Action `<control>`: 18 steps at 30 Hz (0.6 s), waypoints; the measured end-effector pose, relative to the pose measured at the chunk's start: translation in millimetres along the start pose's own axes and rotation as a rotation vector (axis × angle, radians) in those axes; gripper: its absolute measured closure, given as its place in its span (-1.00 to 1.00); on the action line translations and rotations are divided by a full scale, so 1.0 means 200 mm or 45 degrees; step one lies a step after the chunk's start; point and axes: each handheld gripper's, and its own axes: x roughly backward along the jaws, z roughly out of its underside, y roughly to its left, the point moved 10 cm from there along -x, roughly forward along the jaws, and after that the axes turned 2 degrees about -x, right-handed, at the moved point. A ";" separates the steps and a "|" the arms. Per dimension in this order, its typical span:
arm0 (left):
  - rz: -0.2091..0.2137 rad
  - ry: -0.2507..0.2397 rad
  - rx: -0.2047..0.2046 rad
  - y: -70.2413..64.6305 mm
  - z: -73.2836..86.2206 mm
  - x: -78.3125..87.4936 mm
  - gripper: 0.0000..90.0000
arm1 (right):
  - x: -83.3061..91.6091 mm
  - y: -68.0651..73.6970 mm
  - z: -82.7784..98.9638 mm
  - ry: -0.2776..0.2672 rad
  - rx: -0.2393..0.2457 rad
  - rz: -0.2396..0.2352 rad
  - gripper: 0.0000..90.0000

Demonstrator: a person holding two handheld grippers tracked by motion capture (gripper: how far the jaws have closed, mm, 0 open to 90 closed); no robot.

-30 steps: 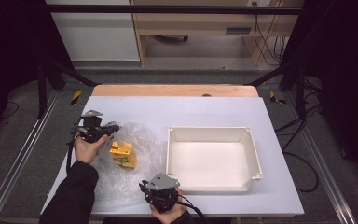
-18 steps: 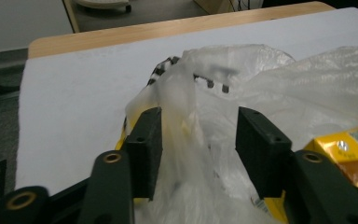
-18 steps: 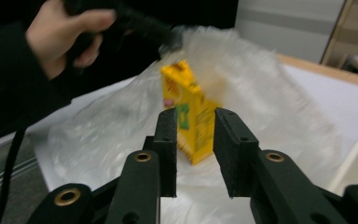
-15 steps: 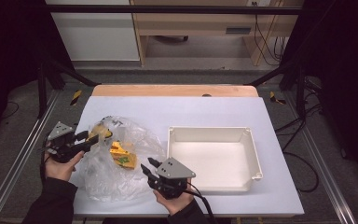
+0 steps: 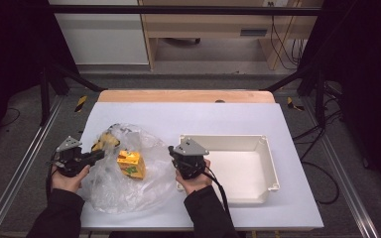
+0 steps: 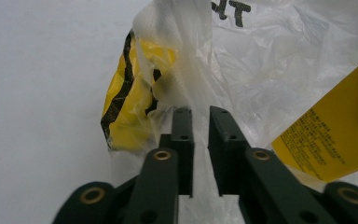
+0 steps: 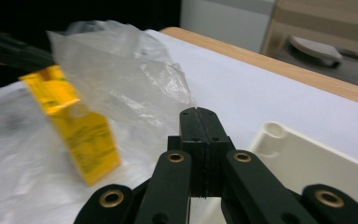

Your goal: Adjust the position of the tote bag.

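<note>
A clear plastic bag point(image 5: 129, 191) lies crumpled on the white table, left of centre. Inside it are a yellow box point(image 5: 131, 164) and a yellow-and-black packet point(image 5: 106, 141). My left gripper point(image 5: 98, 155) is at the bag's left edge. In the left gripper view its jaws point(image 6: 200, 112) stand almost together, with a bunched fold of the bag point(image 6: 186, 51) pinched between them; the packet point(image 6: 126, 107) lies just beyond and the box point(image 6: 335, 135) to the right. My right gripper point(image 5: 174, 151) hovers between bag and tray, shut point(image 7: 199, 112) and holding nothing, with the box point(image 7: 81, 135) to its left.
A white rectangular tray point(image 5: 223, 139) stands right of the bag, with nothing in it; its corner point(image 7: 279, 135) is just right of my right gripper. The table's wooden far edge point(image 5: 186, 95) runs across the back, with metal frame rails along both sides.
My left gripper has moved left and nearer to me, drawing the bag's edge out. My right gripper has moved from the front edge up to the tray's left side.
</note>
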 end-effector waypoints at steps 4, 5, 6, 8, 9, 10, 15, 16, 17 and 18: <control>-0.013 0.029 -0.010 0.01 0.02 -0.03 0.98 | -0.04 -0.11 0.03 0.046 -0.031 0.080 1.00; -0.020 0.045 -0.018 0.02 0.03 -0.04 1.00 | -0.05 -0.12 0.04 0.056 -0.030 0.096 1.00; -0.024 0.055 -0.024 0.02 0.03 -0.04 1.00 | -0.05 -0.14 0.05 0.063 -0.031 0.114 1.00; -0.033 0.075 -0.039 0.02 0.04 -0.05 1.00 | -0.06 -0.16 0.07 0.078 -0.035 0.133 1.00; -0.035 0.079 -0.039 0.02 0.05 -0.06 1.00 | -0.06 -0.17 0.08 0.083 -0.034 0.144 1.00; -0.036 0.087 -0.044 0.02 0.05 -0.06 1.00 | -0.06 -0.18 0.09 0.089 -0.037 0.154 1.00; -0.047 0.105 -0.053 0.03 0.07 -0.06 1.00 | -0.04 -0.23 0.12 0.121 -0.050 0.192 1.00; -0.047 0.105 -0.053 0.03 0.07 -0.06 1.00 | -0.04 -0.24 0.13 0.122 -0.052 0.200 1.00; -0.051 0.105 -0.054 0.03 0.07 -0.06 1.00 | -0.03 -0.24 0.13 0.120 -0.060 0.207 1.00; -0.051 0.102 -0.053 0.03 0.07 -0.06 1.00 | -0.03 -0.25 0.13 0.129 -0.068 0.207 1.00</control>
